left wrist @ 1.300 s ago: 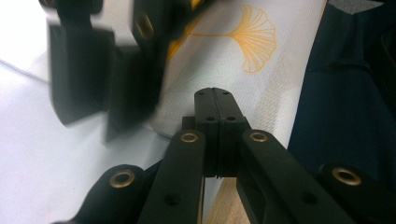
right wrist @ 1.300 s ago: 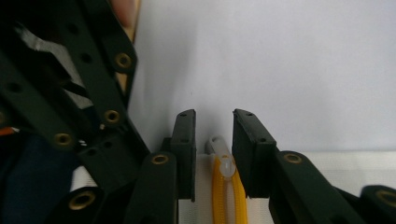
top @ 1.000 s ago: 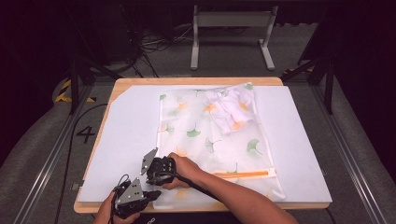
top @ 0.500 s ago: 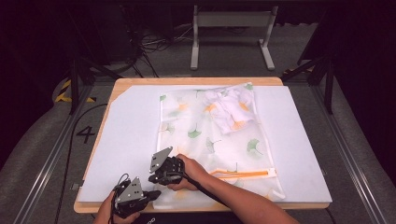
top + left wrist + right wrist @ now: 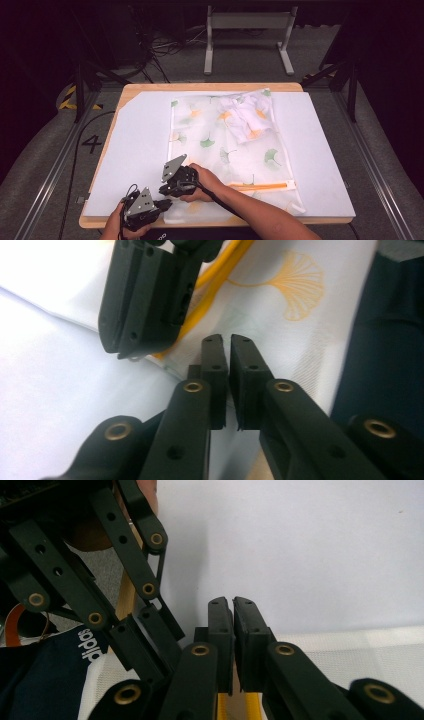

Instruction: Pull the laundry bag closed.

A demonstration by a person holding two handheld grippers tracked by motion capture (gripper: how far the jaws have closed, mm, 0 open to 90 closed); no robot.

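At table's near-left corner, both grippers sit w/ jaws pinched narrow: right gripper [image 5: 167,190] on ginkgo-print zip bag's [image 5: 227,150] orange zipper [image 5: 260,186], left gripper [image 5: 162,204] at bag's corner.

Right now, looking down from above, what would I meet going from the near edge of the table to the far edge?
Left tool → right tool → orange zipper strip → green leaf print → bundled white garment → bare wooden table edge.

My two grippers sit at the bag's [image 5: 227,145] near left corner, left gripper [image 5: 161,205] nearest me, right gripper [image 5: 165,190] just behind
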